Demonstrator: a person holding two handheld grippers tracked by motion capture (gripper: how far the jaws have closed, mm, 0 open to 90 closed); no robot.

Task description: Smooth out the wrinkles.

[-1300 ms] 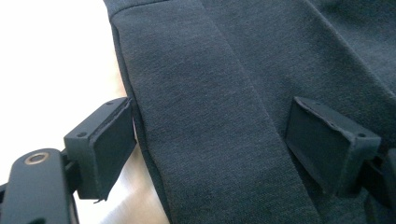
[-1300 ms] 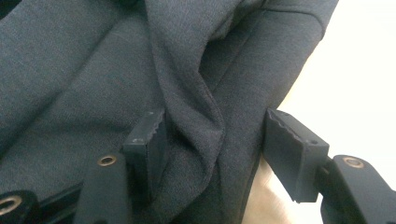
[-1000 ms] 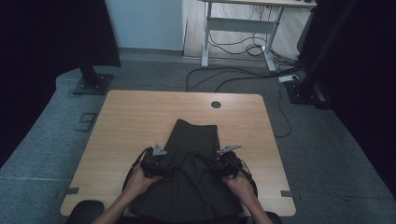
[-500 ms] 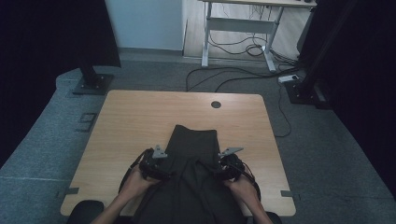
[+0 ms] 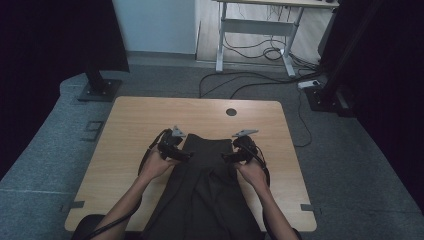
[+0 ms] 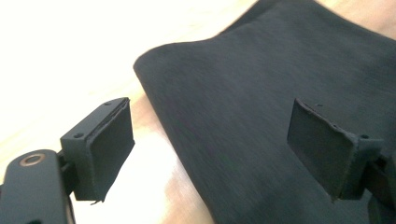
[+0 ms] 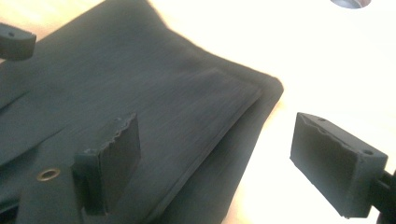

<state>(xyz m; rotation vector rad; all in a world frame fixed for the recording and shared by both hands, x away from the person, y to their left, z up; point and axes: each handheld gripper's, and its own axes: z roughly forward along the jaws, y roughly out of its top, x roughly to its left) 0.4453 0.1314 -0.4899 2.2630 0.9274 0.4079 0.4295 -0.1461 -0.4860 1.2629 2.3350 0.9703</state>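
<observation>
A dark garment [image 5: 207,175] lies on the wooden table [image 5: 130,125], running from the near edge to the middle. My left gripper [image 5: 184,154] hovers at its far left corner and my right gripper [image 5: 229,156] at its far right corner. In the left gripper view my left gripper [image 6: 215,144] is open, with the cloth's edge [image 6: 196,121] beneath it and untouched by the pads. In the right gripper view my right gripper [image 7: 219,158] is open and has just been opening. The folded cloth corner [image 7: 224,102] lies under it, free of the pads [image 7: 116,149]. A metal eyelet [image 7: 48,174] shows on the cloth.
A round cable hole [image 5: 231,112] sits near the table's far edge. Bare tabletop lies left, right and beyond the garment. On the floor behind are a stand base [image 5: 97,90], a desk frame [image 5: 250,30] and loose cables [image 5: 260,80].
Both hands have moved away from the person along the garment, up to its far corners. The right gripper's jaws have spread wider.
</observation>
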